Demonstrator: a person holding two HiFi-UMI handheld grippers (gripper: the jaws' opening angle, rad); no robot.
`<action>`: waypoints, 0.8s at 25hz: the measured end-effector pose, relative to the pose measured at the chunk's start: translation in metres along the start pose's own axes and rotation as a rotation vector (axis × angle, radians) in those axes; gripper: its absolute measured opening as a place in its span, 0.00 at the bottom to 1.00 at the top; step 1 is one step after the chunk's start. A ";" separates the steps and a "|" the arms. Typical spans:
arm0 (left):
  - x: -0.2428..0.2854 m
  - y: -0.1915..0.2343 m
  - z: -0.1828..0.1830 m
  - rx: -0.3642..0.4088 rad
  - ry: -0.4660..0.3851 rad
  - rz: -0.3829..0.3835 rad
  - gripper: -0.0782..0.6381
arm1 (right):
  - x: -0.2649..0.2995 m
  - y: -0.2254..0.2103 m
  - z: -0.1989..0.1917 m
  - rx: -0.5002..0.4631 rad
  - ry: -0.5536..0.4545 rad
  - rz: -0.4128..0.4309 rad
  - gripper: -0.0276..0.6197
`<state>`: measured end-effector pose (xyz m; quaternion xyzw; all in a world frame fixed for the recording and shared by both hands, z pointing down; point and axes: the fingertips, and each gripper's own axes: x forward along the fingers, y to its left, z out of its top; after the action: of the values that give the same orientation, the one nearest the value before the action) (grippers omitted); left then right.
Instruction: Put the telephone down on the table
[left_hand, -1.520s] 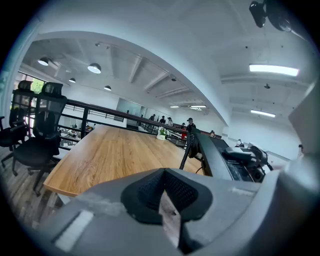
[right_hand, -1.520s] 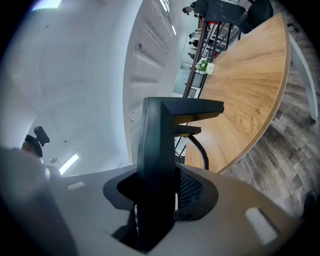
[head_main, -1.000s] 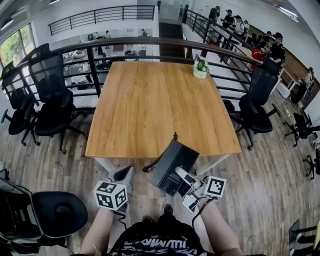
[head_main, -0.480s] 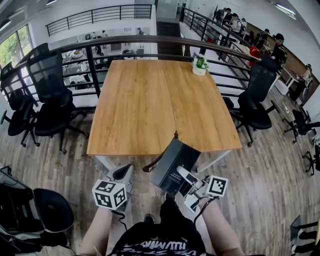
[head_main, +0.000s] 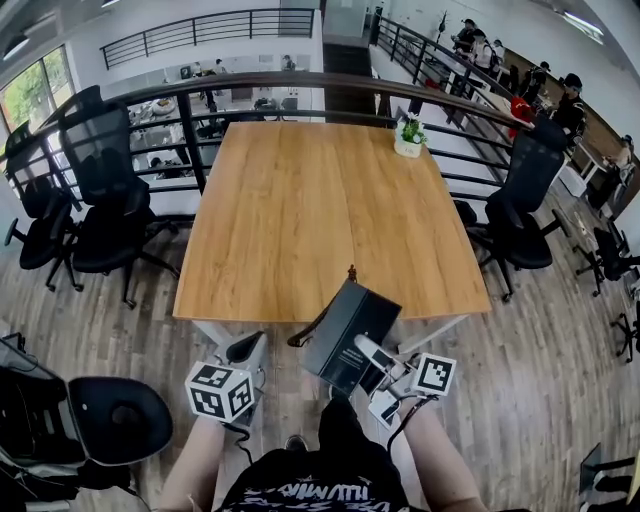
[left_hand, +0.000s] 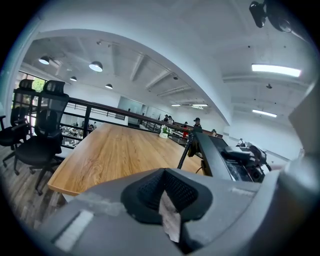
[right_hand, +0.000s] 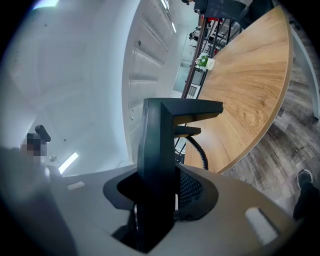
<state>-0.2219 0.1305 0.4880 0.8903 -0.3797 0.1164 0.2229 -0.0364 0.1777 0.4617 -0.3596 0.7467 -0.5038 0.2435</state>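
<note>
Telephone (head_main: 345, 330) (in right tongs (head_main: 377, 362)) at table (head_main: 300, 200) edge.

Your head camera looks steeply down from the near edge of the bench (head_main: 320, 200). Cameras on your left tongs (head_main: 247, 349) and right tongs (head_main: 366, 351) sit close behind their jaws, facing far across that bench; all three share its plant (head_main: 407, 135).

My left gripper (head_main: 246, 347) hangs tipped slightly down, jaws together with nothing between them. My right gripper (head_main: 368, 352) points level, jaws clamped on the phone (head_main: 345, 330). My left forearm (head_main: 195, 465) and right forearm (head_main: 440, 455) reach forward side by side.
</note>
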 end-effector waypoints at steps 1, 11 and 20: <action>0.005 0.001 0.002 0.001 0.000 0.003 0.11 | 0.003 -0.002 0.005 0.002 0.002 0.007 0.29; 0.076 0.013 0.025 -0.006 0.012 0.037 0.11 | 0.031 -0.038 0.076 0.014 0.032 0.035 0.29; 0.149 0.029 0.064 -0.016 0.000 0.085 0.11 | 0.071 -0.072 0.158 0.018 0.080 0.057 0.29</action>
<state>-0.1385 -0.0114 0.4970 0.8716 -0.4181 0.1226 0.2248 0.0550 0.0148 0.4692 -0.3155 0.7614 -0.5171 0.2309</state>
